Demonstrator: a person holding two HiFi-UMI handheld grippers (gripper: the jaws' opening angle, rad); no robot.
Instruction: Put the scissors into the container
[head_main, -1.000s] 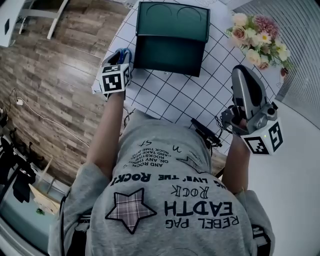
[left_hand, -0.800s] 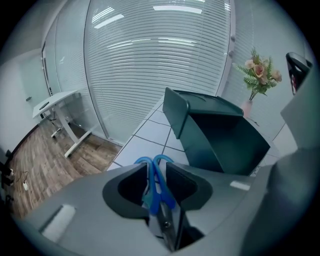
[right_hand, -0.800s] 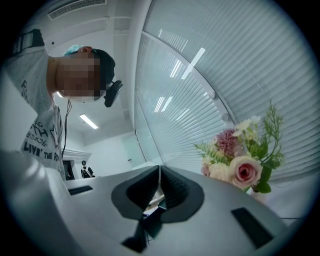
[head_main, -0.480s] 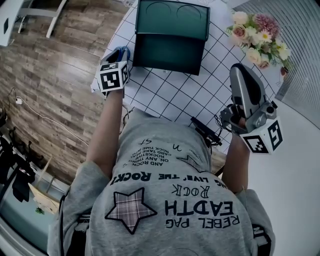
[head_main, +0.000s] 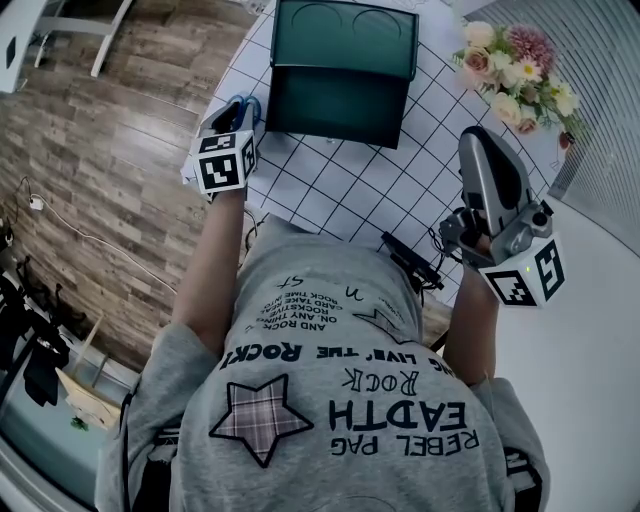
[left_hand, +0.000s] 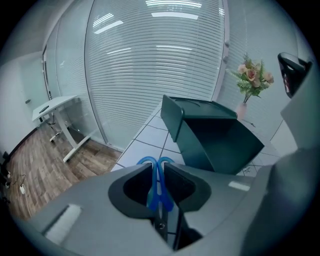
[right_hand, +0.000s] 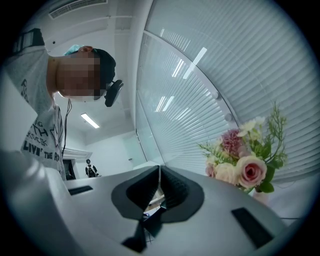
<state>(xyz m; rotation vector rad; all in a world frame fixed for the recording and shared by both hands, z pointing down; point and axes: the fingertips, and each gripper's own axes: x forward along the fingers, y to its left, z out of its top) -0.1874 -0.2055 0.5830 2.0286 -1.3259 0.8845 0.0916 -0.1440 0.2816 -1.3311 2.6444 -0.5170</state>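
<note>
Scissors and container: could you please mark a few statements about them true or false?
1. The left gripper is shut on the scissors. True.
2. The scissors lie inside the container. False: they are in the left gripper, outside the container.
3. The right gripper holds the flowers. False: it is shut on nothing, and the flowers stand apart from it.
4. The container stands open on the gridded table. True.
</note>
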